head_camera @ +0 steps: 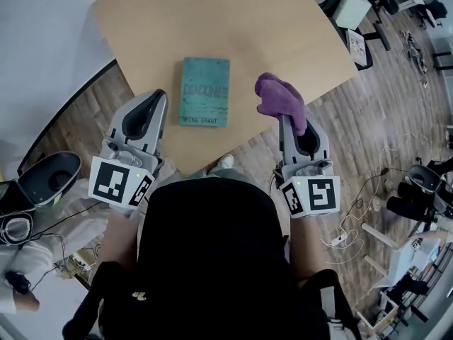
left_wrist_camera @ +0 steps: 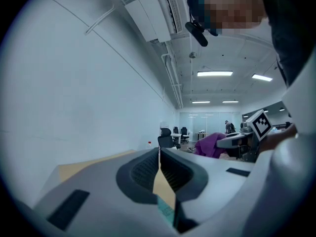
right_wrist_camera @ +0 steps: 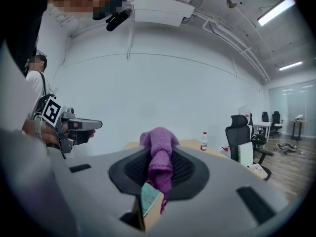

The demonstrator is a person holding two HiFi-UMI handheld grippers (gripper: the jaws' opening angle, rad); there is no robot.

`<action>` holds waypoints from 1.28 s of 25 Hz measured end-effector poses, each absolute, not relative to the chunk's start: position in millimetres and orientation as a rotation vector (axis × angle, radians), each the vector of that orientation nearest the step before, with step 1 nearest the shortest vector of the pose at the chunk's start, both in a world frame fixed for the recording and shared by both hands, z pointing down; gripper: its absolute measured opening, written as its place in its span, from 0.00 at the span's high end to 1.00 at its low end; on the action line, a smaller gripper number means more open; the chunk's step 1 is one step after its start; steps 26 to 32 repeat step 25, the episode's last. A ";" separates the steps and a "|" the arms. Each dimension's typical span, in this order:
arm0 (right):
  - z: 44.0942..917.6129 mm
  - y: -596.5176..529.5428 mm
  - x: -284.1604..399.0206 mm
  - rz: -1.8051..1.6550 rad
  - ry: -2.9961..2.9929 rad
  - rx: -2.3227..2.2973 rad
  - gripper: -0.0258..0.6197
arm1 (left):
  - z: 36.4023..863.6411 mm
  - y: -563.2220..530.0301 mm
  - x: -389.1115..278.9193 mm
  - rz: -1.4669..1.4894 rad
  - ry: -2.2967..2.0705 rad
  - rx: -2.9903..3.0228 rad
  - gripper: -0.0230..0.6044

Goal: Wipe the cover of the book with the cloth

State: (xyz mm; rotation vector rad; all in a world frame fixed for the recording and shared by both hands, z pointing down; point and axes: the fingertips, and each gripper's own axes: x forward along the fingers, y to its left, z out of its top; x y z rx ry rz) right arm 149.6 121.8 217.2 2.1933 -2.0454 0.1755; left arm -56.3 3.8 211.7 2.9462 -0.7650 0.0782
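Left gripper (head_camera: 156,96) jaws together, empty. Right gripper (head_camera: 289,122) clamped on cloth (head_camera: 279,99). Both at the near edge of the table (head_camera: 269,27). Book (head_camera: 205,91) lies flat just beyond, between them. Suggest: lower cloth flat onto cover, steady the left edge, wipe in straight passes.

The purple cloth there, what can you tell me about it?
The purple cloth looks soft and knitted. It is bunched into a lump, pinched in the shut right tool, its bulk bulging past the tips and a strip trailing down between them. It is over the wooden table, right of the teal book in the head view, not touching it.
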 end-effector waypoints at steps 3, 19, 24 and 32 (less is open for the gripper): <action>217.3 117.7 148.5 0.168 -2.041 2.188 0.84 | 210.8 1.5 -56.1 0.076 -0.771 2.941 0.93; 226.6 119.3 145.0 0.217 -2.054 2.187 0.84 | 216.6 12.3 -51.3 0.101 -0.748 2.940 0.93; 225.1 119.1 143.3 0.216 -2.058 2.184 0.84 | 218.4 14.3 -49.6 0.132 -0.734 2.947 0.93; 224.9 119.1 143.3 0.216 -2.058 2.183 0.84 | 218.8 14.3 -49.4 0.137 -0.733 2.947 0.93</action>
